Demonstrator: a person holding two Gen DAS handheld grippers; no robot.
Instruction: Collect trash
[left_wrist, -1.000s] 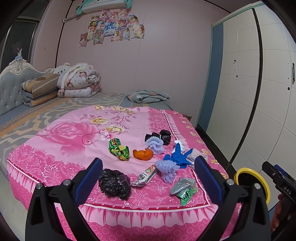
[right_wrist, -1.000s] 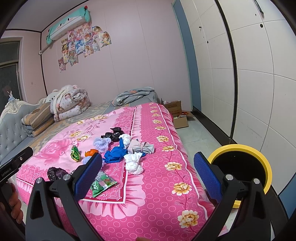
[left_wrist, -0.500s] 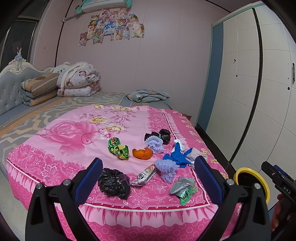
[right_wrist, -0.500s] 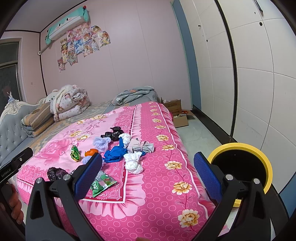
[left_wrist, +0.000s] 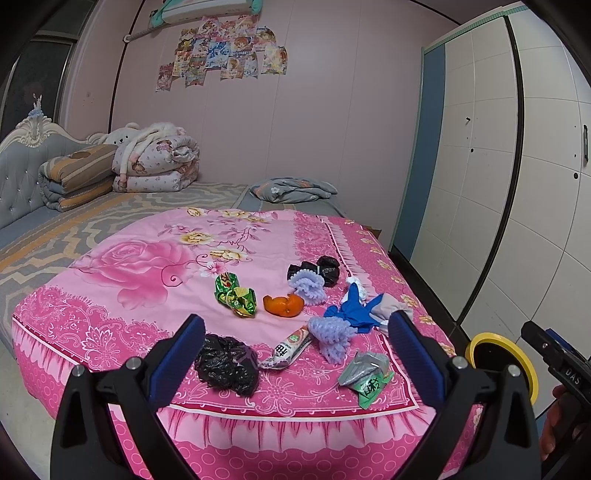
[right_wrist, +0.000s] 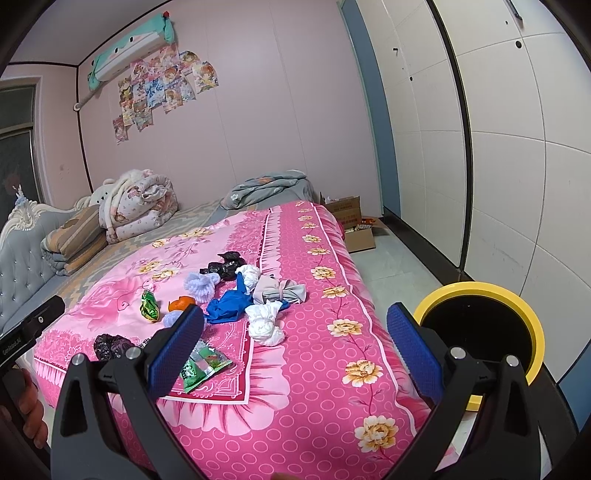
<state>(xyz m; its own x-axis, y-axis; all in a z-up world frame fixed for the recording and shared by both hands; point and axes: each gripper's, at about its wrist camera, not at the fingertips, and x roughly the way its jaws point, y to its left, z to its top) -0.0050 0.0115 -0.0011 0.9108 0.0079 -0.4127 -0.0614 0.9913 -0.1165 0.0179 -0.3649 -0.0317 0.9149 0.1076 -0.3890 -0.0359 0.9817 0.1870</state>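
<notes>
Ahead of blue-padded black left gripper (left_wrist: 297, 354): pink rose-patterned bedspread (left_wrist: 140, 266), crumpled black bag (left_wrist: 227, 365), orange peel (left_wrist: 283, 305), shiny green wrapper (left_wrist: 236, 295), lilac foam net (left_wrist: 332, 334). Right of right gripper (right_wrist: 295, 347): yellow-rimmed black bin (right_wrist: 480, 325).

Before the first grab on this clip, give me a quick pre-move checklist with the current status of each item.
1. Left tongs open and empty: ok.
2. Right tongs open and empty: ok.
3. Yellow-rimmed bin mouth unobstructed: ok.
4. Nearest trash, black bag and green wrapper, lying free on the pink bedspread: ok.
5. Tongs touching any item: not ok, both are off the bed.
6. Bin contents: cannot tell.
</notes>
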